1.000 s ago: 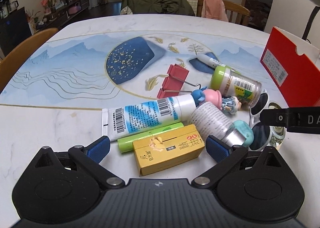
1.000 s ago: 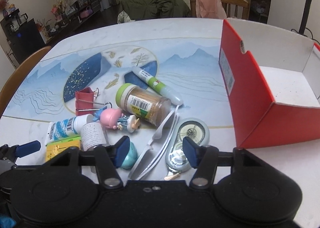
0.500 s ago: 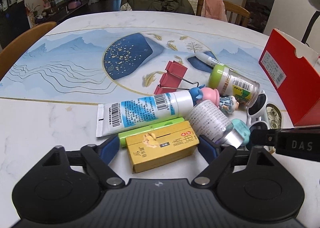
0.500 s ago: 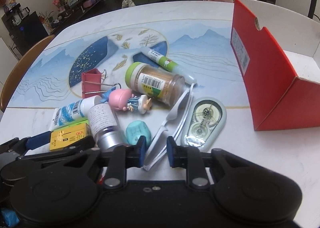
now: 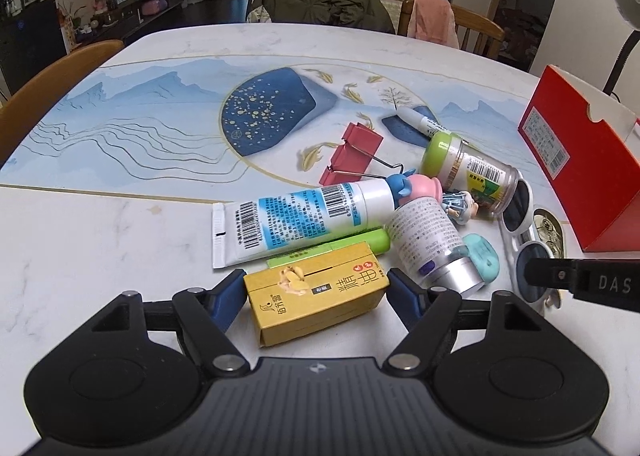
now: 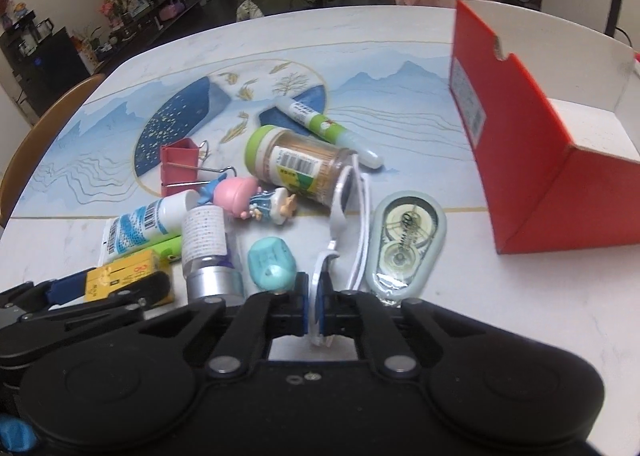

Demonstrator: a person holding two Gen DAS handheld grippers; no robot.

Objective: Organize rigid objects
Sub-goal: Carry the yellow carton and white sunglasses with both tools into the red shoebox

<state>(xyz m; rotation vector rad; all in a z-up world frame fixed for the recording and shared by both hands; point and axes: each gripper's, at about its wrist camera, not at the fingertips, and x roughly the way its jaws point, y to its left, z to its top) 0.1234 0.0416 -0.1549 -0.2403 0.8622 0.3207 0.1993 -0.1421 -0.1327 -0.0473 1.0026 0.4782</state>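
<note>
A pile of small objects lies on the marble table (image 5: 100,240). My left gripper (image 5: 316,294) holds a yellow carton (image 5: 320,292) between its blue pads; the jaws are still closing and both pads touch the carton's ends. My right gripper (image 6: 315,312) is shut on the near rim of white sunglasses (image 6: 338,208), which stand tilted on edge. Its finger also shows at the right edge of the left wrist view, over the sunglasses (image 5: 520,212). An open red box (image 6: 540,160) with a white inside stands to the right.
Behind the carton lie a white-and-blue tube (image 5: 300,216), a green stick (image 5: 360,242), a silver-capped bottle (image 5: 428,236), a teal die (image 5: 484,256), a pink-hatted figurine (image 5: 424,188), a toothpick jar (image 5: 468,172), a red binder clip (image 5: 352,152) and a marker (image 5: 424,124). A correction-tape dispenser (image 6: 408,240) lies beside the sunglasses.
The left jaws narrowed from wide open until they reached the yellow carton. The right jaws went from half open to shut on the sunglasses' rim, and the sunglasses tipped up on edge.
</note>
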